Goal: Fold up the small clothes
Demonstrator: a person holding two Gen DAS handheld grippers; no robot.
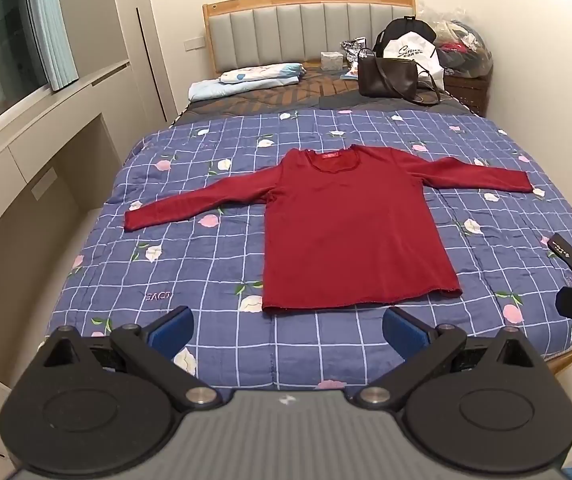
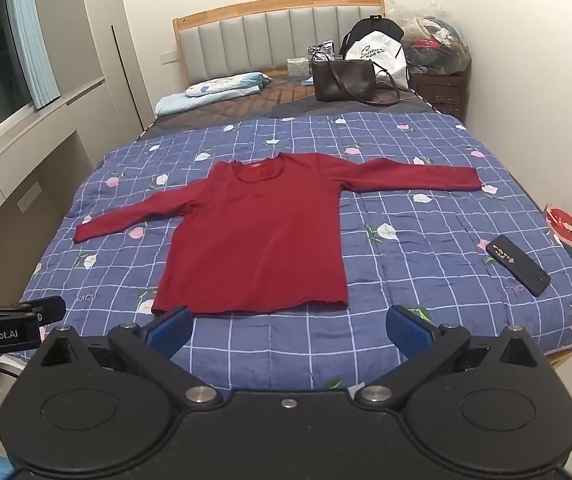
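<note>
Nearest you: your left gripper (image 1: 287, 330) has its blue pads spread wide with nothing between them, only quilt showing in the gap. Your right gripper (image 2: 287, 330) reads the same, jaws fully apart and empty. Both hang above the foot edge of the bed, tilted down toward it, touching no cloth.

Just past the fingertips: the hem of the red long-sleeved top (image 1: 349, 224) runs crosswise to you. In the left view the hem sits centred ahead, slightly to the right; in the right view it sits ahead and to the left. So the shirt lies between your two hands, near both, neither clearly closer.

Further on: the body runs away from you toward the headboard, collar at the far end. It lies flat on the blue checked quilt (image 1: 214, 264), unfolded. The sleeves stretch out sideways, one toward each side of the bed.

Likely opening move: each hand takes the sleeve or side on its own flank.

Off to the right, a black phone (image 2: 519, 270) lies on the quilt, well clear of the shirt.
</note>
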